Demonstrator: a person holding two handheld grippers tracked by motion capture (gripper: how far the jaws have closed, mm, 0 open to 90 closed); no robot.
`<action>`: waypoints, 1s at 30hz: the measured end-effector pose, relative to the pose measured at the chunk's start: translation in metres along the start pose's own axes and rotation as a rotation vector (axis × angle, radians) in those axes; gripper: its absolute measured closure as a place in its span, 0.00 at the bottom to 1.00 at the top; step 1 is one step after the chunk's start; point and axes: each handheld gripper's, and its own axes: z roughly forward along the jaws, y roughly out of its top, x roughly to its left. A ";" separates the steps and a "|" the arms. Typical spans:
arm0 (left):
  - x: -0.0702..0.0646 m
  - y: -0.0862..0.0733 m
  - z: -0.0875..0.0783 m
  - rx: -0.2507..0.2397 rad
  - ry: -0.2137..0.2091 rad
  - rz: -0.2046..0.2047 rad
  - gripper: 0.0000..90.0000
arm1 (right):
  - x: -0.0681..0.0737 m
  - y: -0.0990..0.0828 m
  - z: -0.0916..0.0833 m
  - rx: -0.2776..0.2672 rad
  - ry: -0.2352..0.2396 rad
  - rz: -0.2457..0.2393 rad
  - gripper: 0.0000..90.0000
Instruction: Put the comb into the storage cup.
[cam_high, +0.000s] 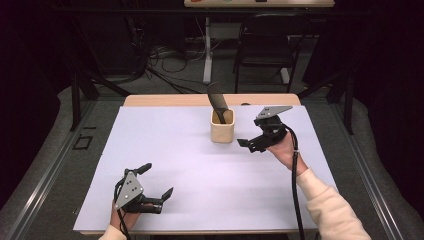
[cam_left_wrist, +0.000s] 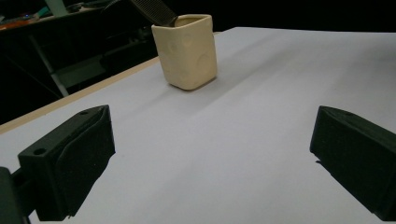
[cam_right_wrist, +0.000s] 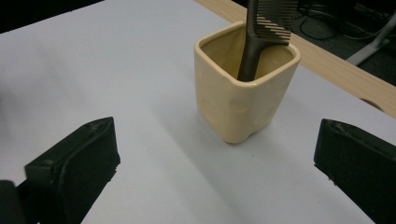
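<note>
A cream, square-sided cup (cam_high: 222, 131) with rounded corners stands upright near the far edge of the white counter (cam_high: 165, 165). A dark comb (cam_high: 218, 100) stands in it handle-down, teeth end up, leaning over the rim.

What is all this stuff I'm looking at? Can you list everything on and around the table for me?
Cream square ceramic cup: one, cream, far middle of the white sheet, upright.
Black plastic comb: one, black, standing handle-down in the cup, leaning toward the far left.
White sheet: one, white, covering most of the table.
Wooden table: one, light wood, its edge showing at the far side of the sheet.
Black folding chair: one, black, on the floor beyond the table.
Cables: several, dark, on the floor by a white desk leg.
Left hand-held gripper: one, black, near left of the sheet, jaws apart, empty.
Right hand-held gripper: one, black, just right of the cup, jaws apart, empty.
</note>
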 end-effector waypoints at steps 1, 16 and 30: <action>0.000 0.000 0.000 0.000 -0.001 0.000 0.00 | 0.000 0.000 0.000 0.000 0.000 0.000 0.00; -0.001 0.000 0.001 0.000 -0.001 -0.001 0.00 | 0.003 -0.031 -0.025 0.006 -0.015 0.003 0.00; -0.001 0.000 0.001 0.001 -0.001 -0.002 0.00 | 0.011 -0.055 -0.040 0.013 -0.017 0.010 0.00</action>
